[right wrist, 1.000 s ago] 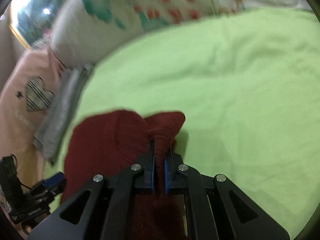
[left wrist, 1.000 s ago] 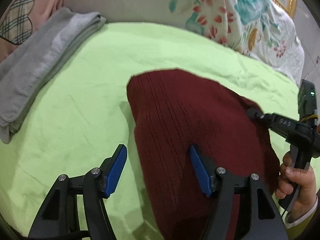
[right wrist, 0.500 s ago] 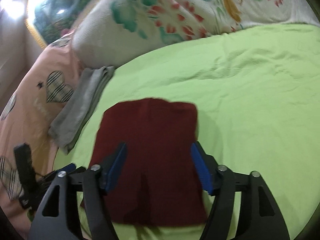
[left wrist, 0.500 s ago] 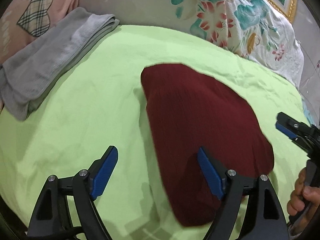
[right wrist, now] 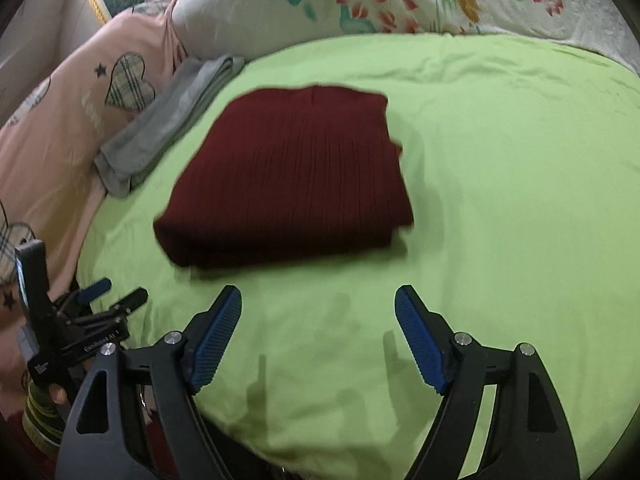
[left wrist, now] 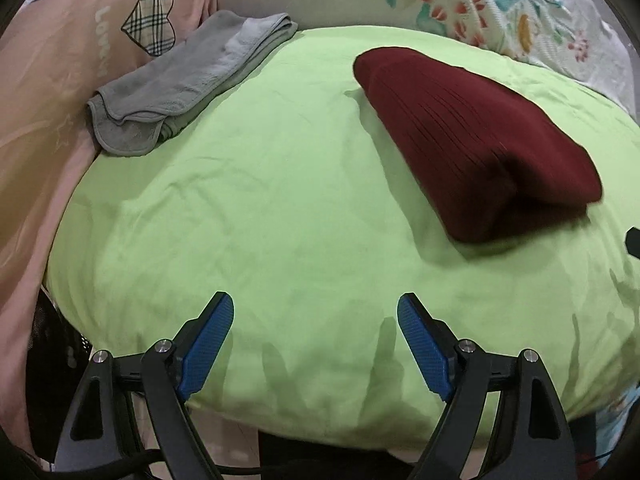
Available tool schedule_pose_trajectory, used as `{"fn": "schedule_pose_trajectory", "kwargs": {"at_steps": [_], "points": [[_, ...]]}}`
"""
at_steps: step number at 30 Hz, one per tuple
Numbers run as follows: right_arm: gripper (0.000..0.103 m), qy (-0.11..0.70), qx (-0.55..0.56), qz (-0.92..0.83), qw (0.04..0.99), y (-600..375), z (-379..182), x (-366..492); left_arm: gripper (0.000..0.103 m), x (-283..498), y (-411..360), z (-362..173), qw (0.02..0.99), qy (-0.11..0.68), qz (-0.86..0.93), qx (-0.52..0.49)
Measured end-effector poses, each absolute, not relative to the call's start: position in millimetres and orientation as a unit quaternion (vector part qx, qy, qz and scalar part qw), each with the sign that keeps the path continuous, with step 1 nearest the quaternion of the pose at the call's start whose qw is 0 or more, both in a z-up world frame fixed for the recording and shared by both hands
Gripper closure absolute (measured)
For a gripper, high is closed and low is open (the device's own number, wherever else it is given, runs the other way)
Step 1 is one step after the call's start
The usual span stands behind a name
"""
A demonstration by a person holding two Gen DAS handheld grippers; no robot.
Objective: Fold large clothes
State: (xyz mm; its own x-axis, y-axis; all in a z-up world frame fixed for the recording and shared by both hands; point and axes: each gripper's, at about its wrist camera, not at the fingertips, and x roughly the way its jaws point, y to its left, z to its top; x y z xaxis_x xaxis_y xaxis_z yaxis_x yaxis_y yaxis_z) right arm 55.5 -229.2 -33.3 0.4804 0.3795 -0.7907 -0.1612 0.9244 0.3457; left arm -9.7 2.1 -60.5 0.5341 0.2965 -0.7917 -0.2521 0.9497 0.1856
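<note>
The sweater (right wrist: 288,184) lies folded on the green sheet (right wrist: 500,200) — both the left gripper (left wrist: 316,340) and the right gripper (right wrist: 318,332) hang clear, fingers apart (2 empty tools), likely finished.

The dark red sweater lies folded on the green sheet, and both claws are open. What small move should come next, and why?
Probably draw both claws back: the dark red sweater lies as a folded rectangle on the green sheet, and the left claw and right claw hang open and clear of it, so no fold seems left.
</note>
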Motion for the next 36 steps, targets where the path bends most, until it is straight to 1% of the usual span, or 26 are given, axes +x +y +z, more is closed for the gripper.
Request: {"fn": "schedule_pose_trajectory", "kwargs": {"at_steps": [2, 4, 7, 12, 14, 16, 18, 19, 20, 22, 28, 36], "points": [[0.024, 0.492, 0.106, 0.155, 0.85, -230, -38, 47, 0.018, -17, -5, -60, 0.873, 0.461, 0.152, 0.038], [0.024, 0.497, 0.099, 0.151, 0.849, -231, -39, 43, 0.018, -16, -10, -60, 0.864, 0.482, 0.135, 0.054], [0.024, 0.494, 0.088, 0.15, 0.852, -232, -35, 38, 0.018, -19, -6, -46, 0.875, 0.465, 0.127, 0.032], [0.023, 0.477, 0.046, 0.169, 0.861, -228, -2, 35, 0.018, -13, -6, -5, 0.884, 0.444, 0.129, 0.068], [0.02, 0.467, 0.032, 0.18, 0.865, -229, 15, 34, 0.017, -12, -5, 15, 0.889, 0.436, 0.114, 0.075], [0.018, 0.459, 0.027, 0.188, 0.868, -231, 29, 34, 0.013, -14, -7, 30, 0.893, 0.43, 0.109, 0.082], [0.015, 0.454, 0.029, 0.194, 0.869, -233, 38, 35, 0.004, -11, -8, 37, 0.89, 0.433, 0.111, 0.093], [0.011, 0.453, 0.03, 0.195, 0.869, -233, 39, 35, 0.004, -7, -7, 38, 0.889, 0.432, 0.114, 0.097], [0.006, 0.451, 0.031, 0.196, 0.87, -233, 39, 36, 0.004, -6, -7, 36, 0.89, 0.429, 0.115, 0.099], [0.0, 0.451, 0.033, 0.196, 0.87, -232, 34, 38, 0.004, -2, -7, 28, 0.886, 0.436, 0.118, 0.099], [0.0, 0.468, 0.054, 0.196, 0.86, -225, 10, 45, 0.004, 10, -9, -2, 0.876, 0.46, 0.111, 0.092], [0.0, 0.483, 0.053, 0.198, 0.851, -216, -5, 63, 0.004, 28, -17, -8, 0.875, 0.46, 0.112, 0.098]]}}
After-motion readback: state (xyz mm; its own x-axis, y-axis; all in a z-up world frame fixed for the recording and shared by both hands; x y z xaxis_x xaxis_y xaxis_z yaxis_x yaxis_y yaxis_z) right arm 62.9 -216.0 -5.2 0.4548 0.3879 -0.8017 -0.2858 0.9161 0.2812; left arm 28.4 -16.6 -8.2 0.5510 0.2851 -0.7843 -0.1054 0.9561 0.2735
